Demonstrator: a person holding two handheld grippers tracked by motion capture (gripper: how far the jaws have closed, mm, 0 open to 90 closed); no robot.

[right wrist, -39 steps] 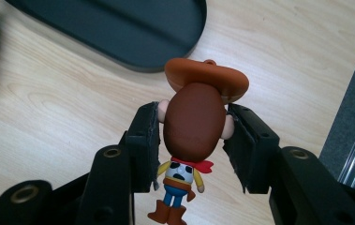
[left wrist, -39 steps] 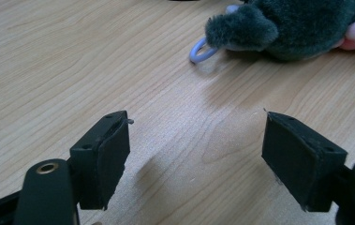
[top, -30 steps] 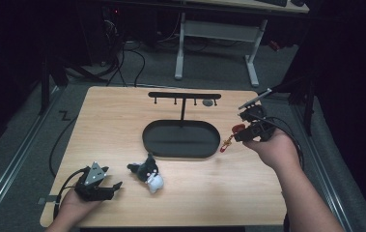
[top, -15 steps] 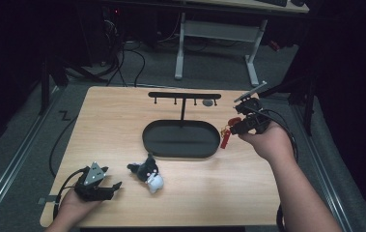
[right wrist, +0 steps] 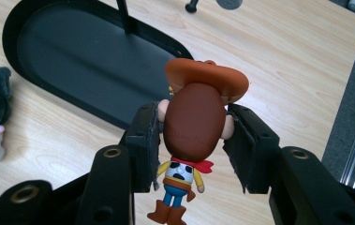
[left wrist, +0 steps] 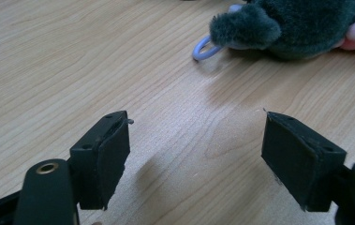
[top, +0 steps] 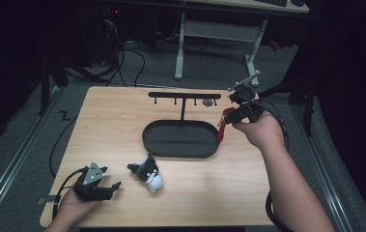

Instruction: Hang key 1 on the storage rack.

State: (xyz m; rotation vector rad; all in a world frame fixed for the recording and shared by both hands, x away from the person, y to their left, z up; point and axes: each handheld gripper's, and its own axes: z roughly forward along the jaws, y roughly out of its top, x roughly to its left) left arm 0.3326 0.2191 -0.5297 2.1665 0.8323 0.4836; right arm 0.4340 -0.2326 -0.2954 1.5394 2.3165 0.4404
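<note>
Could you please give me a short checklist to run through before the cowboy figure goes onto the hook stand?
1. Right claw shut on the cowboy figure by its head: ok.
2. Figure lifted off the table: ok.
3. Hanging loop on the figure visible for hooking: cannot tell.
4. Hook stand upright, pegs on its bar bare: ok.
5. Left claw open and holding nothing, away from the stand: ok.
6. Plush toy lying apart from the stand's base: ok.

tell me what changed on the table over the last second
The right claw, shut on the cowboy figure, carried it up the high view toward the right end of the black rack. The left claw stayed open, and the plush toy stayed put.
</note>
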